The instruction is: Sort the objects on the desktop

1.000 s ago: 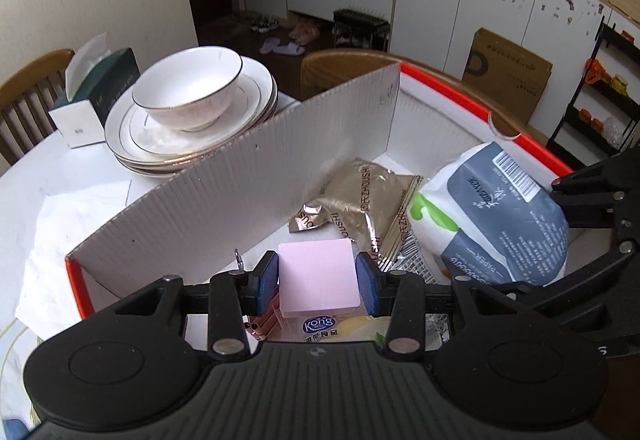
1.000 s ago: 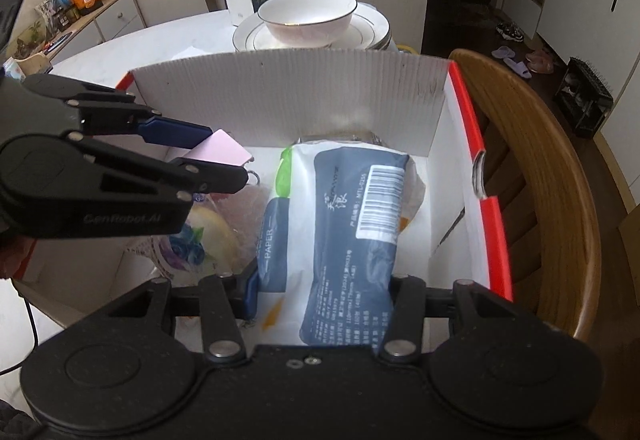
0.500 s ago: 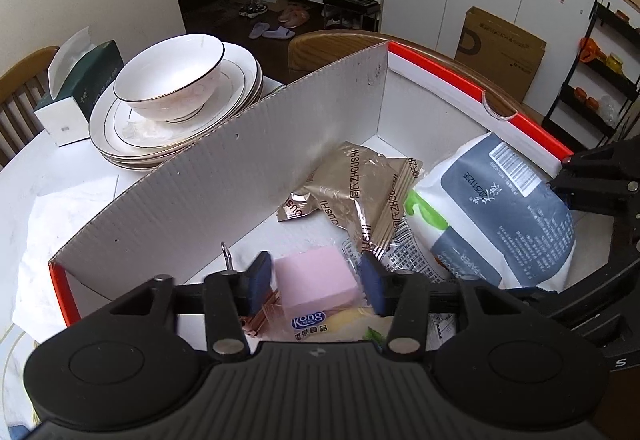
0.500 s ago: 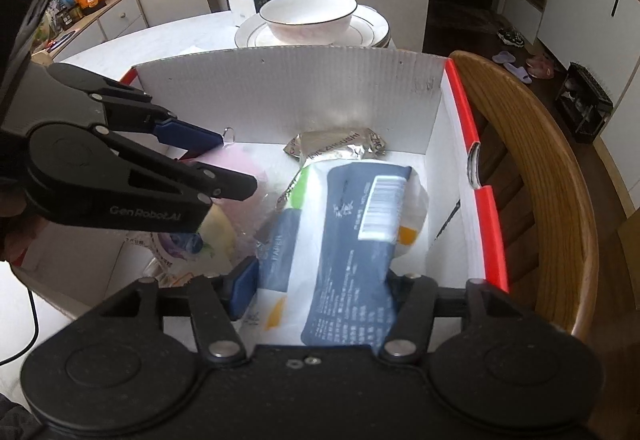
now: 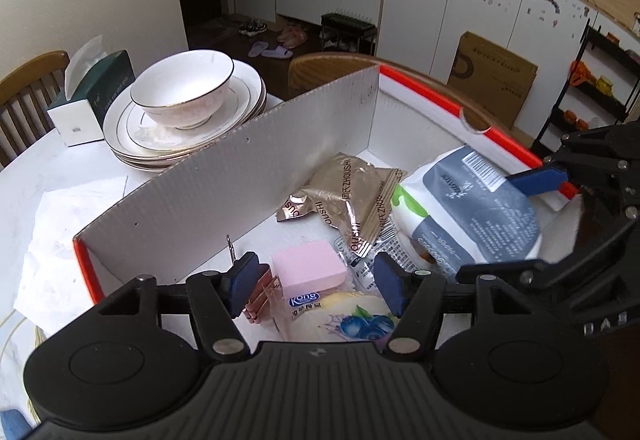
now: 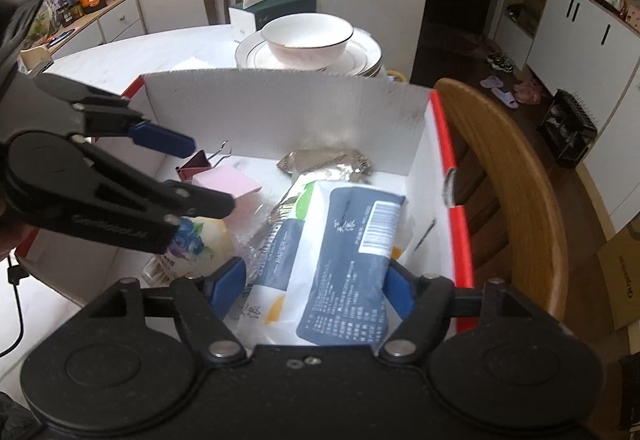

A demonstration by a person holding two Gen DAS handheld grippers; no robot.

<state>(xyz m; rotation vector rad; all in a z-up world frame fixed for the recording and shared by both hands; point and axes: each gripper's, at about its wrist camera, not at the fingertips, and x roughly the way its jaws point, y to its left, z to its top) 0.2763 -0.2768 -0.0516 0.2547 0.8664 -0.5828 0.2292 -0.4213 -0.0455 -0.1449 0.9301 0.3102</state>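
Observation:
A white cardboard box with a red rim holds the sorted things. A pink sticky-note pad lies in it on a blueberry snack packet, beside rose-gold binder clips. My left gripper hovers over the pad. Its jaws are opening and the pads stand clear of the pad's sides. A grey-and-white tissue pack rests in the box on a gold snack wrapper. My right gripper straddles the pack's near end, its jaws opening and no longer pressing it.
A white bowl sits on stacked plates beyond the box's far wall, with a green tissue box behind. A wooden chair back curves along the box's red right rim. A crumpled paper napkin lies on the table left of the box.
The left jaws spread and the pink pad dropped from between them onto the snack packet. The right jaws widened and the tissue pack sank flat into the box.

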